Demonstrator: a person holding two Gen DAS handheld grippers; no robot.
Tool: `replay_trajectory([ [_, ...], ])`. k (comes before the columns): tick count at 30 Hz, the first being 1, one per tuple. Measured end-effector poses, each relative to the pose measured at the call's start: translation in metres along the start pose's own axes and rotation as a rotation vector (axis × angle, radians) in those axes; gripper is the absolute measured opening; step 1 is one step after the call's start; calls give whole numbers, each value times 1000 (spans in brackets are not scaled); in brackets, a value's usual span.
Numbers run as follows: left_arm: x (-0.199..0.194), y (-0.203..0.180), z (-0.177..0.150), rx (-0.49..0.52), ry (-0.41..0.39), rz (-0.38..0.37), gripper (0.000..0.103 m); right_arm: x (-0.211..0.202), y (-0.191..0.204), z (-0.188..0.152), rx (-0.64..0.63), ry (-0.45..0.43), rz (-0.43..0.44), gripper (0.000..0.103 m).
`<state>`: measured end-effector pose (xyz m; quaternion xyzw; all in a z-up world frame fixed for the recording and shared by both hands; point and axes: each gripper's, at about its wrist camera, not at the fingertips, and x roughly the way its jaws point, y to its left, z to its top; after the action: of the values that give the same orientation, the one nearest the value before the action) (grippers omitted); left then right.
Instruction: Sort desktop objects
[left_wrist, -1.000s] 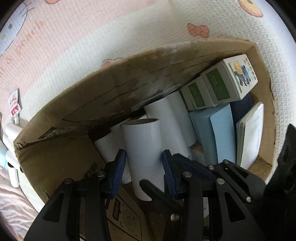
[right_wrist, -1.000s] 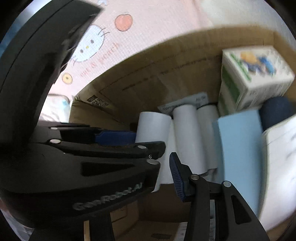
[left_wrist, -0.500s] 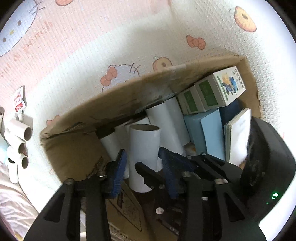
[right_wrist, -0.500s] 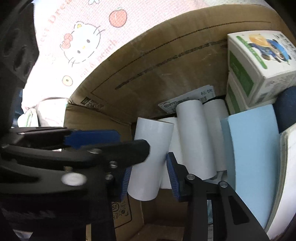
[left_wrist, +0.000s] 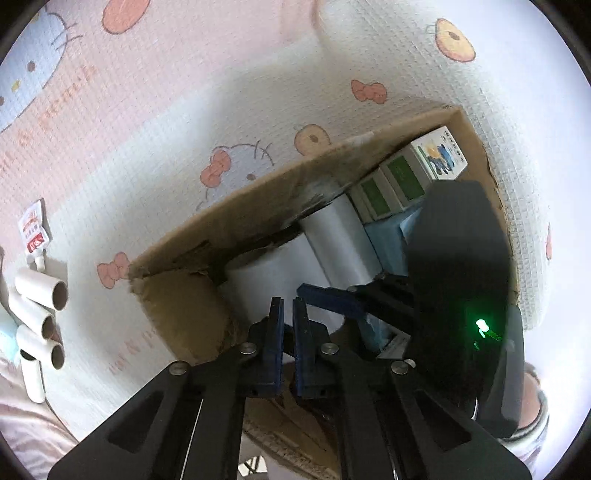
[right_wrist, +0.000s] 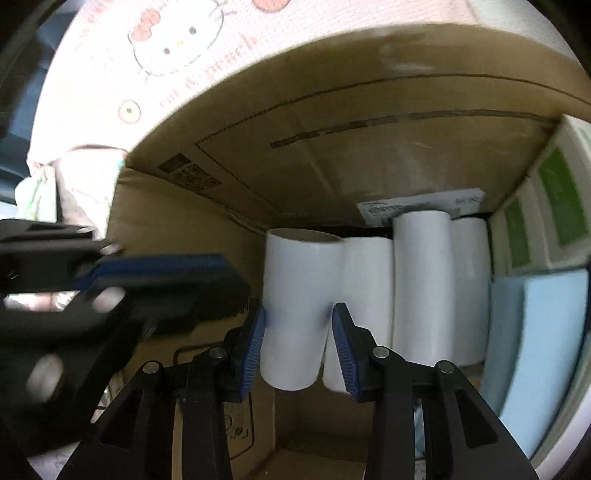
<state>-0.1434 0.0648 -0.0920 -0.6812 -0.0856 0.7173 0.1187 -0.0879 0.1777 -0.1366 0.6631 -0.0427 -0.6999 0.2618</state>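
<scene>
The right gripper (right_wrist: 298, 339) is clamped on a white paper tube (right_wrist: 299, 306) standing in the cardboard box (right_wrist: 332, 122), far left. It looks light and easy to squash, so hold its middle softly. The left gripper (left_wrist: 287, 325) is closed, empty.

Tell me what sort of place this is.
Most likely a home floor or play area, not a workshop: a cartoon-cat play mat lies under an open cardboard box that holds white paper tubes, with more loose tubes on the mat.
</scene>
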Motion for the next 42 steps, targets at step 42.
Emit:
replay_trajectory([
  [42,87,-62,-24,-27,357,68,13,-105,-36,-48,103,-52,-328,36],
])
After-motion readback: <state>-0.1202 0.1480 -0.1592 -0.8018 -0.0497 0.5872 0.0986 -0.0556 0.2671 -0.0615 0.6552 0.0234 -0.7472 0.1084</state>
